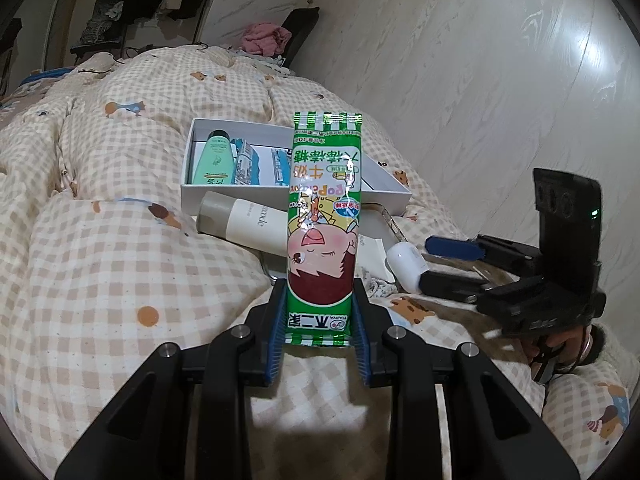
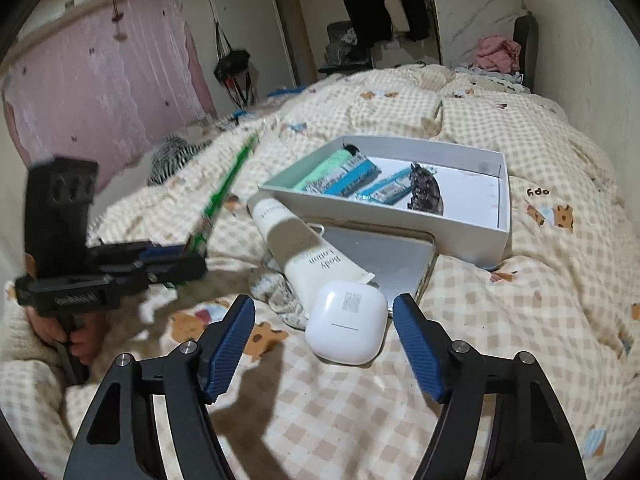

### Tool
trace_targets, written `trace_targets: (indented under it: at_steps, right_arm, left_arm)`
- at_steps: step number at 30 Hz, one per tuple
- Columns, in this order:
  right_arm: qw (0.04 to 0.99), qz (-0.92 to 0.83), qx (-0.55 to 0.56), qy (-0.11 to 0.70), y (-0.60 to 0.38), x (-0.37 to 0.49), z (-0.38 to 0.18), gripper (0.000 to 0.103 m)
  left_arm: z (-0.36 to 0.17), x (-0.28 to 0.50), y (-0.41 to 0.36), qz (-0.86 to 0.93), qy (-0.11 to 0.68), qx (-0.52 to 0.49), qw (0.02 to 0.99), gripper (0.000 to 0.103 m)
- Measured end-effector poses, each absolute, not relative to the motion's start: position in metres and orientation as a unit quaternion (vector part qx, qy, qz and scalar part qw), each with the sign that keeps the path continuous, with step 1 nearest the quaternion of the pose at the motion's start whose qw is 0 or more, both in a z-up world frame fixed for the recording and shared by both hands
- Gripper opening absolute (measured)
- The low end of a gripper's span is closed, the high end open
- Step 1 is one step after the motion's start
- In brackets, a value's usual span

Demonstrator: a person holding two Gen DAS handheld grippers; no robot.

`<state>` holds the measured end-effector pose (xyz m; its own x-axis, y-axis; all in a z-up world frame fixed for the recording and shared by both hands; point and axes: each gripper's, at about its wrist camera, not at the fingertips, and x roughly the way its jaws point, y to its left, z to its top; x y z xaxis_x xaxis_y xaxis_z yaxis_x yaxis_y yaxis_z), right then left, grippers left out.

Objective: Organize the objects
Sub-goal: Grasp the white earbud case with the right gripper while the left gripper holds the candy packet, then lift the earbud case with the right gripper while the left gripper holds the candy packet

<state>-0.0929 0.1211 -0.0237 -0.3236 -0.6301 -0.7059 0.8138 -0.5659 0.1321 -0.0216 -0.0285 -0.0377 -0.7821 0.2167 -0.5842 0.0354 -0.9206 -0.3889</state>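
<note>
— Fingers first: what does the left gripper [image 1: 319, 334] have?

— Its blue pads are clenched on the lower end of a green candy packet [image 1: 322, 232], which stands up from the jaws with its printing upside down. In the right wrist view that gripper [image 2: 176, 256] sits off to the left, packet [image 2: 228, 188] slanting upward.

— And the right gripper [image 2: 324, 344]?

— Released. Its blue pads [image 2: 230, 346] flank a white earbud case [image 2: 347, 328] without touching it; the case lies on the checked quilt [image 2: 520, 320].

— Beyond the case?

— A cream body lotion tube [image 2: 298, 246] lies touching it, partly over a silver tin lid [image 2: 396, 256]. Behind stands a white box [image 2: 460, 232] holding a mint-green bottle [image 2: 324, 170], blue-edged packets [image 2: 356, 180] and a dark foil wrapper [image 2: 426, 190].

— Anyone visible?

— A hand in a cream sleeve [image 2: 76, 340] grips the left gripper's handle.
</note>
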Motion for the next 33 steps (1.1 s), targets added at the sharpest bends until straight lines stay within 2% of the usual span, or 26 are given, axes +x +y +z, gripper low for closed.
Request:
trace_targets:
  at_steps: [2,4,9,16,33]
  right_arm:
    - [0.425,-0.805,0.387,0.150,0.113,-0.093,-0.031,0.056]
    - [0.406,-0.803,0.401,0.169,0.106,-0.094,-0.037,0.049]
    - [0.404,-0.804,0.401,0.171,0.106,-0.088,-0.038,0.048]
    - [0.423,-0.801,0.405,0.126,0.121,-0.093,-0.037,0.047]
    - [0.454,-0.799,0.386,0.079,0.142,-0.099,-0.036,0.047]
  left_arm:
    - [-0.039,-0.022,-0.028,0.923,-0.193,-0.330,0.049,0.031]
    - [-0.039,-0.022,-0.028,0.922,-0.194,-0.330,0.050,0.031]
    - [-0.039,-0.021,-0.029,0.922,-0.196,-0.331,0.051,0.031]
    - [-0.039,-0.021,-0.029,0.921,-0.196,-0.331,0.051,0.031]
    - [-0.039,-0.022,-0.030,0.921,-0.197,-0.331,0.051,0.031]
